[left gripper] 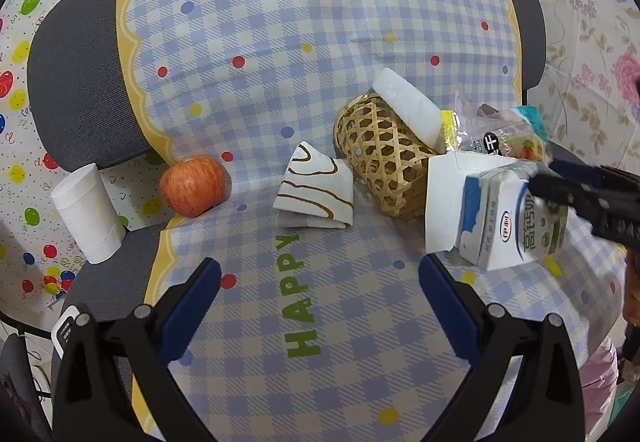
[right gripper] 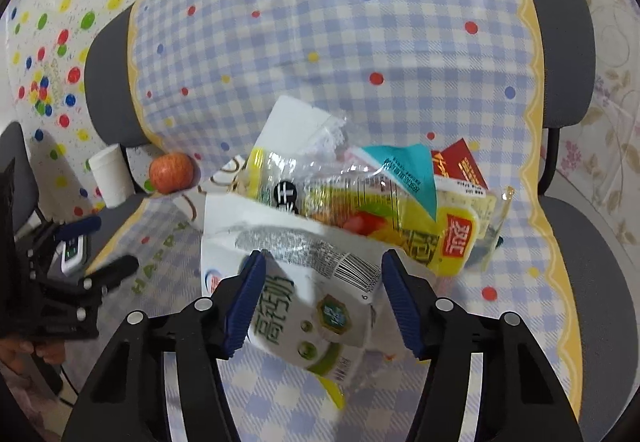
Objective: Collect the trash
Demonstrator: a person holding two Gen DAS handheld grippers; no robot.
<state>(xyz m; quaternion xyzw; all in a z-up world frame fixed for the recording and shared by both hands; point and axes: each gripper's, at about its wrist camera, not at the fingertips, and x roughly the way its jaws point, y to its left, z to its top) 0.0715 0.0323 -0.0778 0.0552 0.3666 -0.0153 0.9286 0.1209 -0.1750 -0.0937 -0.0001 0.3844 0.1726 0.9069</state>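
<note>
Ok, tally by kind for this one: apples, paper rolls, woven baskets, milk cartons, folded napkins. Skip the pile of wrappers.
Apple: 1
Paper roll: 1
Woven basket: 1
Milk carton: 1
Folded napkin: 1
Total: 5

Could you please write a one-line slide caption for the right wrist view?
Right gripper straddles a milk carton beside snack wrappers on the checked cloth.

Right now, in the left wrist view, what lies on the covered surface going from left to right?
Paper roll → apple → folded napkin → woven basket → milk carton.
</note>
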